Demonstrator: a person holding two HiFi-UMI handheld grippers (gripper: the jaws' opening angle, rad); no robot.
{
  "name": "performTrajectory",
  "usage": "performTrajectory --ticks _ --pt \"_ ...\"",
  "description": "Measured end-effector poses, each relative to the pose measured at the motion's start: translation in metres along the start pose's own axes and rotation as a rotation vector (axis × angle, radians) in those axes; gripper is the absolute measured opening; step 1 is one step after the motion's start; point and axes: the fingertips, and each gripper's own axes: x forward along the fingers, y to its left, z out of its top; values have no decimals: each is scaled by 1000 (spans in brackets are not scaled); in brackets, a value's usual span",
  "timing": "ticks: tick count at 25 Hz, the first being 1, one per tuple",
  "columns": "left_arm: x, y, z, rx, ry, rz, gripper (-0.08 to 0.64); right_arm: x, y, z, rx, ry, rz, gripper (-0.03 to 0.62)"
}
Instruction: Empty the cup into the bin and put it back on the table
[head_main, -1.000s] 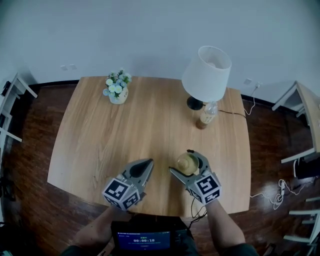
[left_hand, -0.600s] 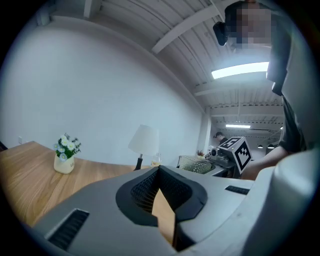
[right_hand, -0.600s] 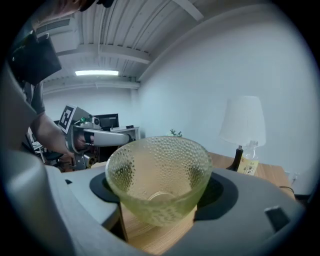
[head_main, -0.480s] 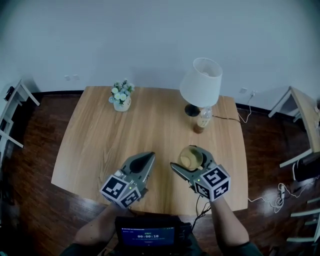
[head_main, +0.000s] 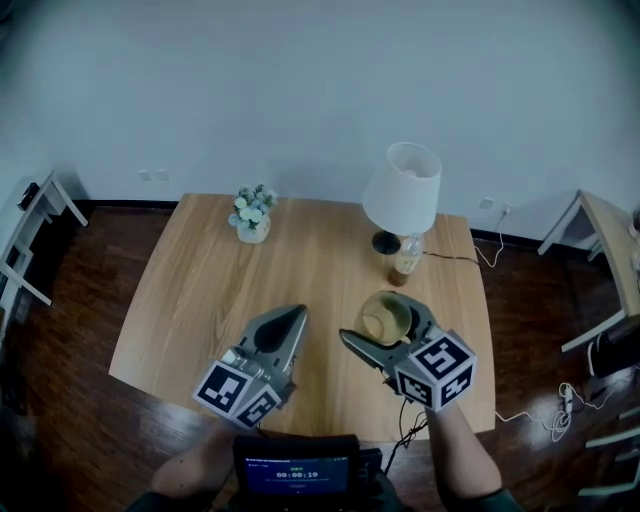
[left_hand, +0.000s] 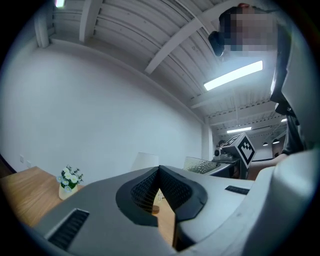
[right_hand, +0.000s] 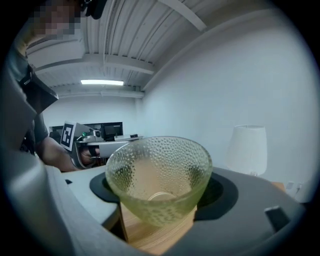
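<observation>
In the head view, your right gripper (head_main: 378, 326) held the cup (head_main: 387, 316) upright, mouth up, over the table's (head_main: 200, 290) near edge; no bin showed. In the left gripper view, the left gripper (left_hand: 160, 172) was closed and empty. In the right gripper view, the jaws stood wide, clamping the cup's sides.

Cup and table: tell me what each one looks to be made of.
The cup looks like clear glass with a yellow-green tint. Its wall is see-through, glossy and covered in small dimples, though moulded plastic cannot be ruled out. The table looks like light wood or a wood-look veneer, matte, with fine grain lines.
</observation>
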Motion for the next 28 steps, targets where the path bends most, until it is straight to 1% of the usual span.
performTrajectory --ticks 2,6,11,15,17,19,21,25,28 --pt "-3 0 7 6 -12 8 0 1 4 7 -21 -3 17 400" --pt "-12 1 13 29 -8 30 0 3 14 20 -45 -16 54 400" --pt "-31 9 23 53 -19 101 0 11 29 34 -59 -35 113 400" --pt "-56 16 26 69 -20 180 0 21 43 35 -69 -28 161 400" --pt "-70 20 30 100 -27 223 0 26 49 36 -73 -28 192 400" --pt "-84 26 34 131 -31 270 0 32 61 37 -74 -27 245 400" --pt "-101 31 38 140 -28 319 0 37 75 37 -90 -19 300 400" --pt "-138 43 55 182 -70 450 0 50 107 40 -125 -5 407 399" --pt "-163 48 62 205 -83 519 0 61 127 43 -148 -4 475 400"
